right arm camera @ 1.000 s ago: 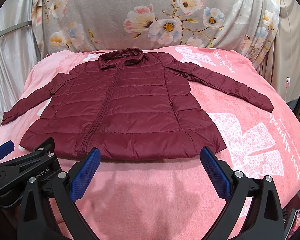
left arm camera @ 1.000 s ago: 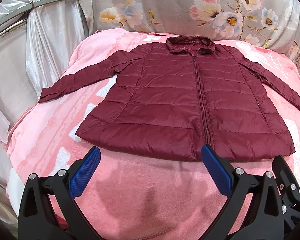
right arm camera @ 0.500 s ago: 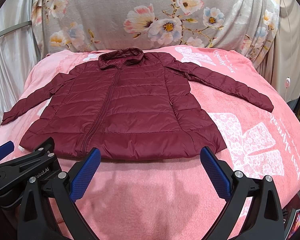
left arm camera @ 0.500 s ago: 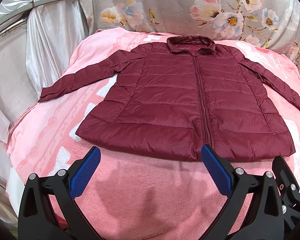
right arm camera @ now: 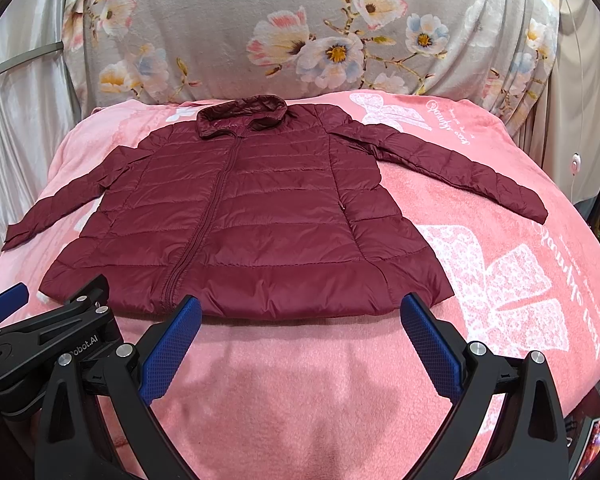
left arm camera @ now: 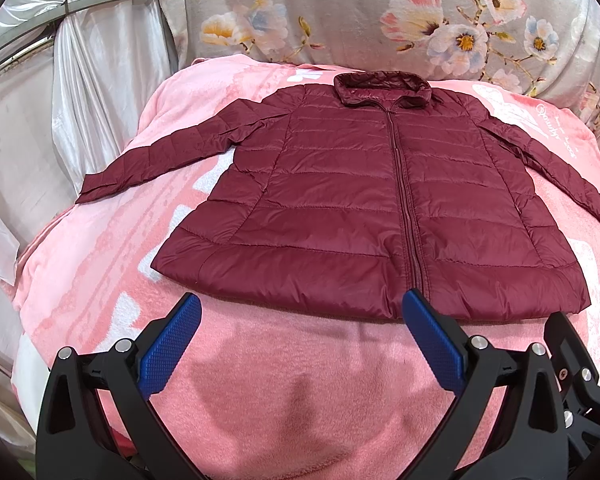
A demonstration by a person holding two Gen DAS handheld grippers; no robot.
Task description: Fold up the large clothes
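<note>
- Where lettering can be read, the black frame of the left gripper (right arm camera: 8, 300), seen from the right wrist view, bears white print ending in "obot.AI"; the cursive white script on the pink blanket (right arm camera: 300, 380) is too distorted to read.
- The maroon puffer jacket (left arm camera: 364, 208) lies flat and zipped on the blanket, collar away from the cameras, both sleeves spread outward, hem nearest the grippers.
- The left gripper (left arm camera: 300, 340) hangs just short of the hem with its blue pads (left arm camera: 168, 352) wide apart, holding nothing.
- The right gripper (right arm camera: 300, 340) does likewise, fingers spread and empty.
- Only the left view shows the white satin curtain (left arm camera: 92, 92) with its metal rail.
- Only the right view shows the full right sleeve's cuff (right arm camera: 536, 212) and a white cord (right arm camera: 576, 164) by the floral backdrop (right arm camera: 300, 32).
</note>
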